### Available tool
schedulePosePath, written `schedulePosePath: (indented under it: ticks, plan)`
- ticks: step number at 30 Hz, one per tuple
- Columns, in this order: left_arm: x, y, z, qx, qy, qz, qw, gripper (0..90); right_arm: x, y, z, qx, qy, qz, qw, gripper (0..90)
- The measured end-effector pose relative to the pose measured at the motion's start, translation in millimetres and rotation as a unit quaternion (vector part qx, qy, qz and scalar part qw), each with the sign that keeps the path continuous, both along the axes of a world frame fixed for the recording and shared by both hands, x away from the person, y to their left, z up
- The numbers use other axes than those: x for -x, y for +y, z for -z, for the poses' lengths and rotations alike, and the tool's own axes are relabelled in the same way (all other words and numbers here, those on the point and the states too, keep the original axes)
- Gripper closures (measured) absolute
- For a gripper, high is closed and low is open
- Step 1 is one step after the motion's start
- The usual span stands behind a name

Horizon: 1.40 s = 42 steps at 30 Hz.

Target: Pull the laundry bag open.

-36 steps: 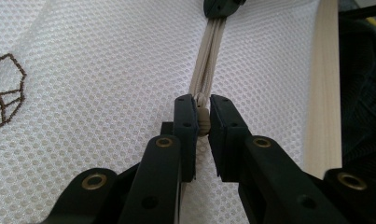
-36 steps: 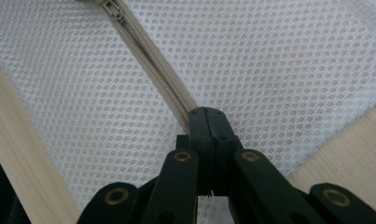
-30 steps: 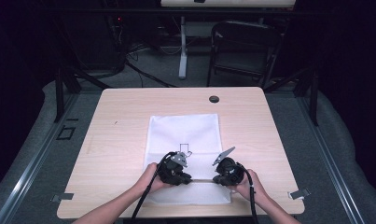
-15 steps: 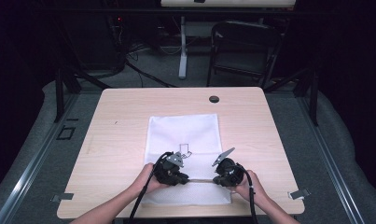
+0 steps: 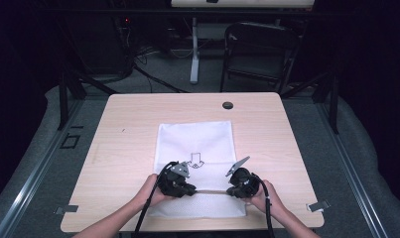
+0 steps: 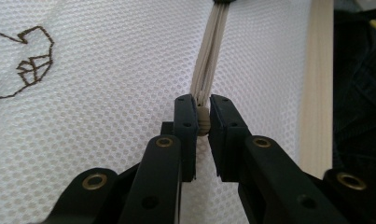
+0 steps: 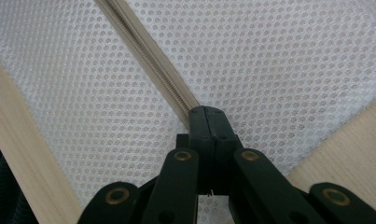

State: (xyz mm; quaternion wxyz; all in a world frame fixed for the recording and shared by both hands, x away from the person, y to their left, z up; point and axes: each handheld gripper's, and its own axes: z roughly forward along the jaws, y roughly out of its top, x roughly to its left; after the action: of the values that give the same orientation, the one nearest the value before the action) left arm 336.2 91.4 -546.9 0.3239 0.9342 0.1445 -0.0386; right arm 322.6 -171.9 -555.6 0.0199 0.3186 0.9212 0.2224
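Observation:
A white mesh bag [image 5: 195,139] lies flat on the wooden table [image 5: 128,129], with a beige zipper [image 5: 211,192] running across its near end. My left gripper [image 5: 190,190] is shut on the beige zipper pull [image 6: 203,122], which sits pinched between the jaws in the left gripper view [image 6: 203,105]. The zipper tape [image 6: 212,46] runs straight away from it toward the other gripper. My right gripper [image 5: 232,191] is shut on the zipper tape [image 7: 148,65] near the bag's right edge, its jaws pressed together [image 7: 205,114]. The two grippers face each other along the zipper.
A brown arrow drawing [image 5: 195,161] is printed on the bag behind the grippers. A round black cable hole [image 5: 228,105] sits near the table's far edge. A dark chair [image 5: 259,49] stands beyond the table. The table's front edge lies just behind both hands.
My left gripper has slid a little to the left along the zipper with the pull in its jaws. The right gripper has stayed in place.

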Motion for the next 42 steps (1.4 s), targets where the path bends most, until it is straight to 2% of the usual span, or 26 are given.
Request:
schedulePosePath:
  ticks: [3,5,7,9,10,12,13,17,20,22,23,24,25,32,33,36,38,42]
  plan:
    - [0.7,2.8,-0.4,0.011,-0.001,-0.001,0.9999,81.6,-0.2,0.0,0.0,0.000,0.000,0.001,1.0000,90.0]
    - [0.9,4.7,-0.7,0.005,-0.001,-0.004,1.0000,81.6,-0.2,0.0,0.0,0.001,0.000,0.001,1.0000,90.0]
    - [0.3,6.7,0.6,0.011,0.002,-0.003,0.9999,81.6,-0.3,-0.1,-0.2,0.002,0.000,0.000,1.0000,90.0]
    - [0.6,8.8,-1.0,0.000,-0.001,-0.005,1.0000,81.6,-0.2,-0.1,-0.3,0.003,0.000,0.000,1.0000,90.0]
    - [0.9,9.3,-0.4,0.011,0.001,-0.005,0.9999,81.6,-0.2,-0.2,-0.2,0.002,0.000,0.000,1.0000,90.0]
    - [1.2,10.2,-0.9,0.007,-0.002,-0.005,1.0000,81.5,-0.2,-0.4,-0.2,0.002,0.000,-0.002,1.0000,90.0]
    - [0.8,11.4,-0.5,0.013,-0.001,-0.006,0.9999,81.6,-0.4,-0.5,-0.2,0.001,0.000,-0.001,1.0000,90.0]
    - [2.1,15.2,-1.9,0.002,-0.007,-0.010,0.9999,81.6,-0.3,-0.6,-0.3,0.002,0.000,-0.003,1.0000,90.0]
    - [1.7,19.2,-0.6,0.012,0.002,-0.013,0.9998,81.5,-0.2,-0.9,-0.2,0.001,0.000,0.000,1.0000,90.0]
    - [2.2,19.9,-1.5,0.003,-0.003,-0.012,0.9999,81.6,-0.2,-0.7,-0.3,0.003,-0.001,-0.001,1.0000,90.0]
    - [2.3,21.0,-1.2,0.011,0.000,-0.013,0.9999,81.6,-0.5,-0.8,-0.6,0.005,0.000,-0.003,1.0000,90.0]
    - [2.7,22.4,-2.2,0.002,-0.007,-0.015,0.9999,81.5,-0.6,-0.8,-0.6,0.004,0.001,-0.003,1.0000,90.0]
    - [2.4,23.5,-1.3,0.013,0.000,-0.014,0.9998,81.6,-0.4,-0.9,-0.5,0.003,0.001,-0.002,1.0000,90.0]
    - [3.4,30.9,-2.0,0.008,-0.005,-0.024,0.9997,81.6,-0.1,-0.8,-0.3,0.002,0.000,0.001,1.0000,90.0]
    - [3.4,31.9,-1.3,0.016,0.001,-0.024,0.9996,81.5,-0.5,-0.9,-0.5,0.004,0.002,-0.002,1.0000,90.0]
    - [3.8,33.1,-2.6,0.007,-0.006,-0.020,0.9998,81.5,-0.1,-0.7,-0.2,0.002,0.000,0.002,1.0000,90.0]
    - [4.2,34.7,-2.2,0.018,-0.002,-0.026,0.9995,81.5,-0.1,-0.8,-0.4,0.003,0.000,0.001,1.0000,90.0]
    - [5.2,37.7,-2.8,0.008,-0.007,-0.030,0.9995,81.5,0.1,-0.6,-0.2,0.002,0.001,0.001,1.0000,90.0]
